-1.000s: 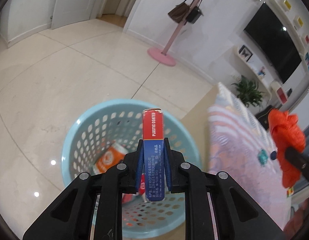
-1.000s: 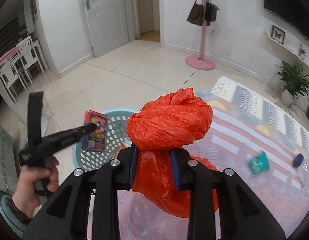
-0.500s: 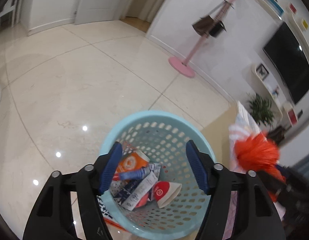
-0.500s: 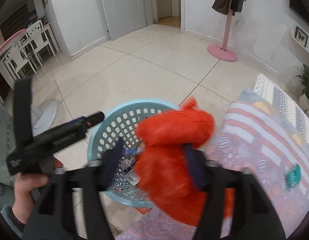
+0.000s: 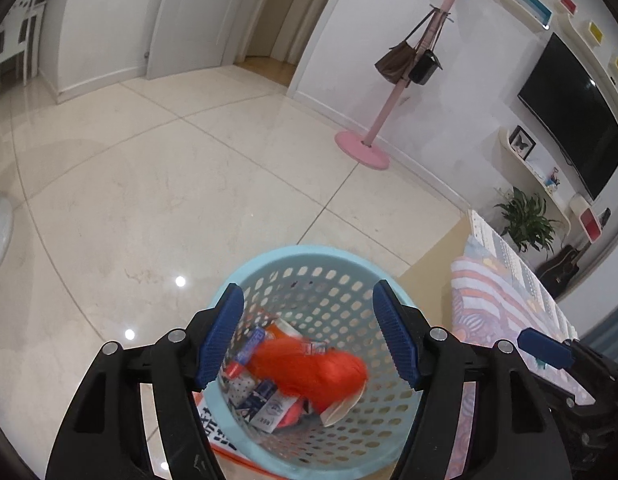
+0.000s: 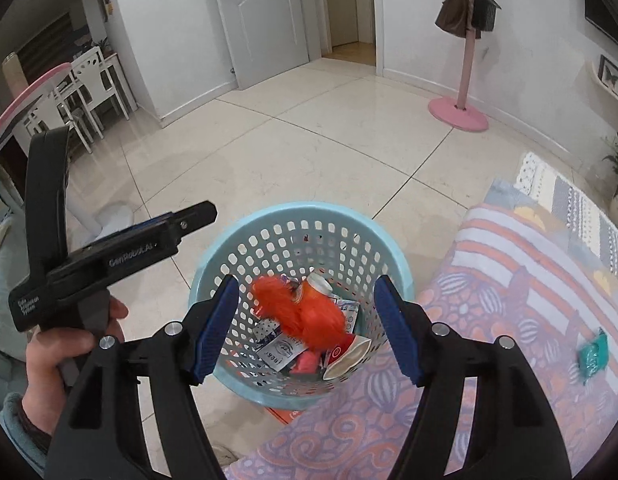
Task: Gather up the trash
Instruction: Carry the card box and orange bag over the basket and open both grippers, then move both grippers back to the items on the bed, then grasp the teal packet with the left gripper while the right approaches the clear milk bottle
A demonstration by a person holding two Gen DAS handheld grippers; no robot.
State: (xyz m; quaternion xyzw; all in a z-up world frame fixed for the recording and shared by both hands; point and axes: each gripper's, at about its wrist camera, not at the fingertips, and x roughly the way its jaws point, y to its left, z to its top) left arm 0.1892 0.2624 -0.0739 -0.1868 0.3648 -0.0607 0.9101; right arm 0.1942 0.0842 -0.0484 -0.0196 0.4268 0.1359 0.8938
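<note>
Both grippers are hanging over a light blue perforated basket [image 5: 313, 268] that is standing on the tiled floor [image 5: 149, 184], and both are standing with their blue-padded fingers spread wide apart, gripping nothing.

In the left wrist view, the left gripper [image 5: 309, 338] is filling the lower part of the frame, and the orange plastic bag [image 5: 313, 368] is lying inside the basket, showing in the gap between the two fingers, slightly blurred. It is resting on top of other trash: small printed packets [image 5: 265, 400] and a white paper cup [image 5: 343, 406] lying on its side toward the lower right of the basket's inside. The tip of the right gripper is showing at the right edge of this view.

In the right wrist view, the right gripper [image 6: 307, 328] is framing the same basket [image 6: 301, 216] at the lower centre. The orange bag [image 6: 305, 316] is sitting in the middle of the basket, below and between the finger pads, well clear of both. The left gripper [image 6: 121, 248] is showing at the left of the frame, held by the person's hand [image 6: 65, 356], pointing toward the basket's rim.

To the right of the basket, a bench covered with a striped and patterned cloth [image 6: 509, 300] is carrying a small teal wrapper [image 6: 593, 356] near the right edge of the frame.
</note>
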